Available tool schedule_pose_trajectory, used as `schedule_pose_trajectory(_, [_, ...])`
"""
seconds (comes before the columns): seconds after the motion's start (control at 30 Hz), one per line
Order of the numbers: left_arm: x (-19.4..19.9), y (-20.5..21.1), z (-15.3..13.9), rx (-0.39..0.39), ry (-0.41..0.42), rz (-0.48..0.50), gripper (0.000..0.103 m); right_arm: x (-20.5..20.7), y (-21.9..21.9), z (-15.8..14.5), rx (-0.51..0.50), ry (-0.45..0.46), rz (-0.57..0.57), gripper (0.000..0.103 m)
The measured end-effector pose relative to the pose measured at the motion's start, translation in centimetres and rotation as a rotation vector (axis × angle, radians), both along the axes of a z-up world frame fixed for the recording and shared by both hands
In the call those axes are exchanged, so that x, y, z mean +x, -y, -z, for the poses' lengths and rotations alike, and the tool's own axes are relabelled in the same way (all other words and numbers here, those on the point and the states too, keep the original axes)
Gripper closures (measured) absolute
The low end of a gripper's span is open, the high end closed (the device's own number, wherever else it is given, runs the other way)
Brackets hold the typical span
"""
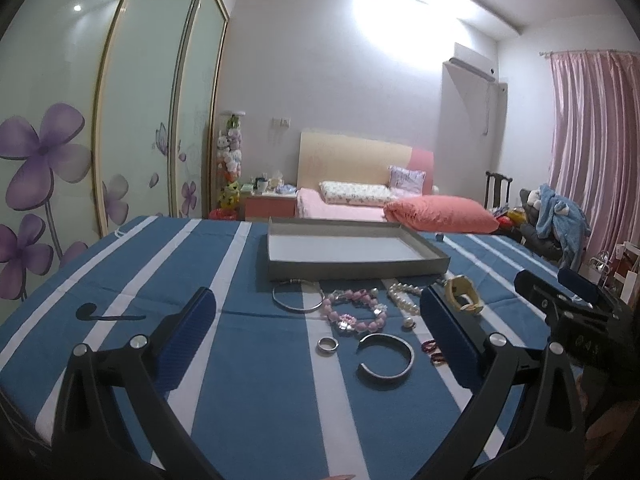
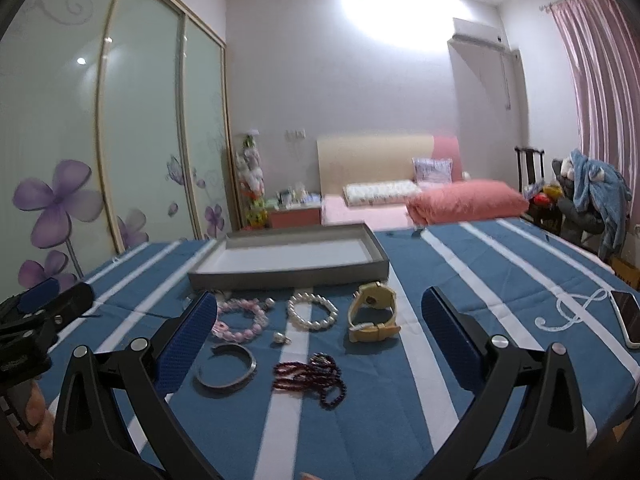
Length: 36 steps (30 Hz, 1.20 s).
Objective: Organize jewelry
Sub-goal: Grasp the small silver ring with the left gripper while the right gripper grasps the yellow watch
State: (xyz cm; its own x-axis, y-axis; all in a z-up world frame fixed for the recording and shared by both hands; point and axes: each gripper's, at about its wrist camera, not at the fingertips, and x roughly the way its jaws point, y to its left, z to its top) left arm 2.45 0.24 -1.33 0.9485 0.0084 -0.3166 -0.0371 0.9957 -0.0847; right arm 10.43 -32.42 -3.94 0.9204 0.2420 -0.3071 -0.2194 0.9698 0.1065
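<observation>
both grippers hang above the bench, jaws spread wide and empty: the left gripper [image 1: 318,328] in front of the silver ring [image 1: 328,345] and the open silver cuff [image 1: 386,360], the right gripper [image 2: 320,332] in front of the dark red bead strand [image 2: 310,376]. nothing is in the grey tray [image 1: 352,268] yet, so the sorting looks barely begun.

the jewelry lies in a loose cluster just at 6 o'clock of the tray: a thin silver bangle [image 1: 298,296], a pink bead bracelet [image 1: 354,310], a pearl bracelet [image 2: 312,312], a yellow watch [image 2: 372,312] and a single pearl earring [image 2: 282,338].

to do this well, i'd take one piece per gripper and start at the edge of the cluster. pinch the cuff across its band, since rounded metal probably slips. gather the bead strand at its middle so it doesn't trail. lower each piece onto the tray floor, apart from the others.

a phone [image 2: 628,316] lies at 3 o'clock. the blue striped cloth [image 2: 500,280] carries a treble clef; no readable writing or brand shows.
</observation>
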Motion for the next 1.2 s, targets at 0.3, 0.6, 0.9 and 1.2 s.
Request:
schedule_pose_trajectory(0.3, [4.6,-1.1,1.5,0.017,-0.134,-0.013,0.004,8.7,0.9,1.8,-0.032,-0.303,0.066,0.003])
schedule_pose_trajectory(0.6, [8.3,-1.3,3.9,0.010,-0.290,0.020,0.004,13.7,-0.1,3.7,-0.096,-0.467,0.125,0.011])
schedule_pose_trajectory(0.9, [10.1,-1.0,4.9,0.021,-0.377,0.044,0.004,14.3,-0.8,4.9,-0.109,-0.548,0.125,0.052])
schedule_pose_trajectory(1.2, [12.5,-1.2,6.4,0.002,-0.512,0.067,0.037,14.2,-0.3,4.7,-0.057,-0.547,0.097,0.063])
